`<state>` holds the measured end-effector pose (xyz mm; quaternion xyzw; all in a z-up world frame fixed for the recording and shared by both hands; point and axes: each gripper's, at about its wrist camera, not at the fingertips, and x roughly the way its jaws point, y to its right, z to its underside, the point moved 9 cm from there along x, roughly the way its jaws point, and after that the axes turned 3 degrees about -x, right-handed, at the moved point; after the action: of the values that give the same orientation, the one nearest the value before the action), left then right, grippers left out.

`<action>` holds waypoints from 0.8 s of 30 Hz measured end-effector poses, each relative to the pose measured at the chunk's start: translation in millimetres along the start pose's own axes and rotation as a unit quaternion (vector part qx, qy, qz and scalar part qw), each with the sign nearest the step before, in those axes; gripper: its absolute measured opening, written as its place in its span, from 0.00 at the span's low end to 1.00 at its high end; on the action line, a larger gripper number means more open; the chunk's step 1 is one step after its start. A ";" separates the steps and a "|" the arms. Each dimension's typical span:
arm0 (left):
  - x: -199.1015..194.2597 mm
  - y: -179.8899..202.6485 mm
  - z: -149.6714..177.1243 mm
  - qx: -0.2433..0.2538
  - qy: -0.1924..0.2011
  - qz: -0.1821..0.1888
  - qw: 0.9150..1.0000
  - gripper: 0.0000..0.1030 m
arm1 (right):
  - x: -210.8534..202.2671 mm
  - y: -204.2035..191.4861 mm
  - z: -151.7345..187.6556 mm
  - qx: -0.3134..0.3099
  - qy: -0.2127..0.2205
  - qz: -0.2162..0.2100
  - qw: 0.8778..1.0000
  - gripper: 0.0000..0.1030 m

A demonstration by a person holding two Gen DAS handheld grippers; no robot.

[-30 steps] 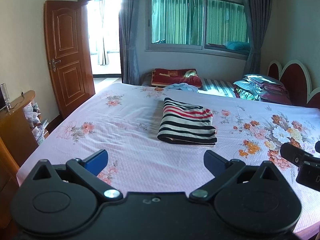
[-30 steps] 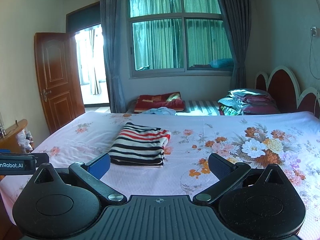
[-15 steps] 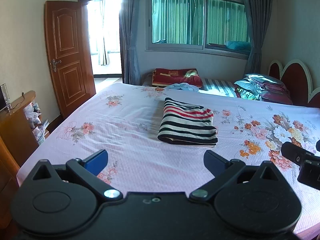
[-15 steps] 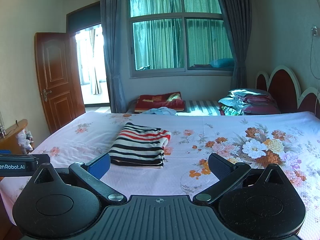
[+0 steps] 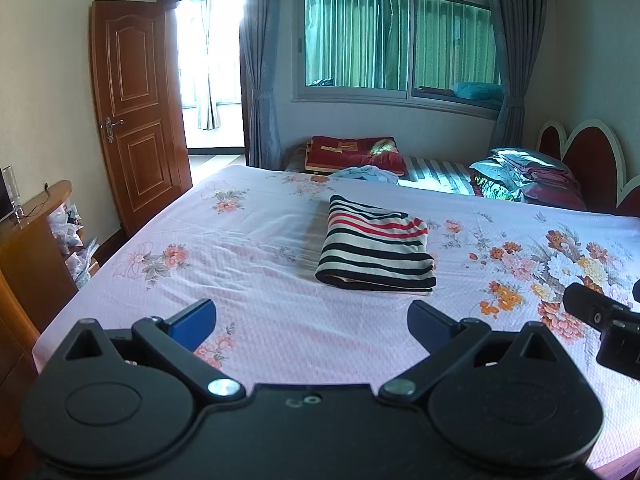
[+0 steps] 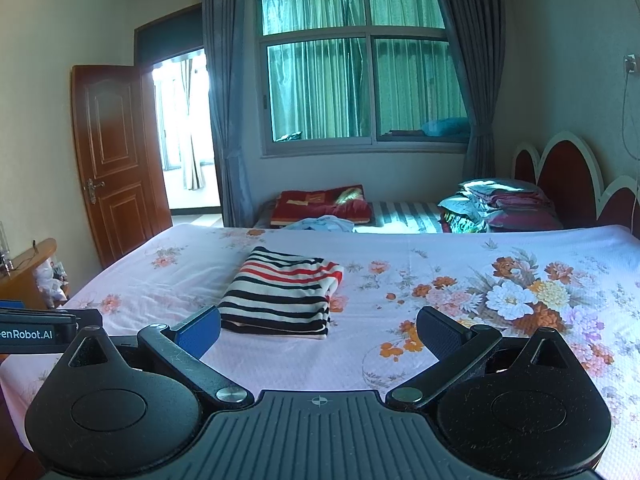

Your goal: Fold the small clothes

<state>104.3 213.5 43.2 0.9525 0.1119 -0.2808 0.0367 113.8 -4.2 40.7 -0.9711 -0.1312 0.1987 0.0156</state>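
Only one piece of writing is readable: "enRobot.AI", cut off at the left edge of the right wrist view, on the left tongs [image 6: 38,330]. One folded striped garment [image 5: 376,252] lies centre frame on the floral bed sheet [image 5: 248,240], ahead of both tools. Both the left tongs [image 5: 312,318] and the right tongs [image 6: 318,328] stand spread wide, holding nothing. One brown door [image 5: 136,120] stands open at upper left.

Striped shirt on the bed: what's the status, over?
Left gripper and right gripper open, empty, short of it. Striped shirt folded flat on bedsheet. Nothing between.
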 end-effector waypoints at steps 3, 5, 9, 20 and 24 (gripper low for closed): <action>0.2 0.2 -0.2 0.000 0.000 0.000 1.000 0.99 | 0.2 0.0 -0.4 0.000 0.000 -0.001 1.000 1.00; 0.0 0.4 0.0 -0.001 0.000 0.000 1.000 0.99 | 1.0 0.7 -0.6 0.000 -0.001 -0.001 1.000 1.00; 0.7 1.2 0.2 -0.001 0.000 0.000 1.000 0.99 | 1.9 2.1 0.1 0.000 -0.003 -0.001 1.000 1.00; 8.1 4.4 2.8 0.003 -0.005 0.001 1.000 0.99 | 11.2 6.8 2.9 0.003 -0.011 -0.001 1.000 1.00; 16.2 9.9 0.9 0.015 0.007 0.016 1.000 0.97 | 19.5 6.9 5.1 0.005 -0.017 -0.003 1.000 1.00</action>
<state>119.4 206.9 33.7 0.9566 0.0927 -0.2751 0.0256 130.9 -5.9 28.1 -0.9671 -0.1332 0.2158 0.0187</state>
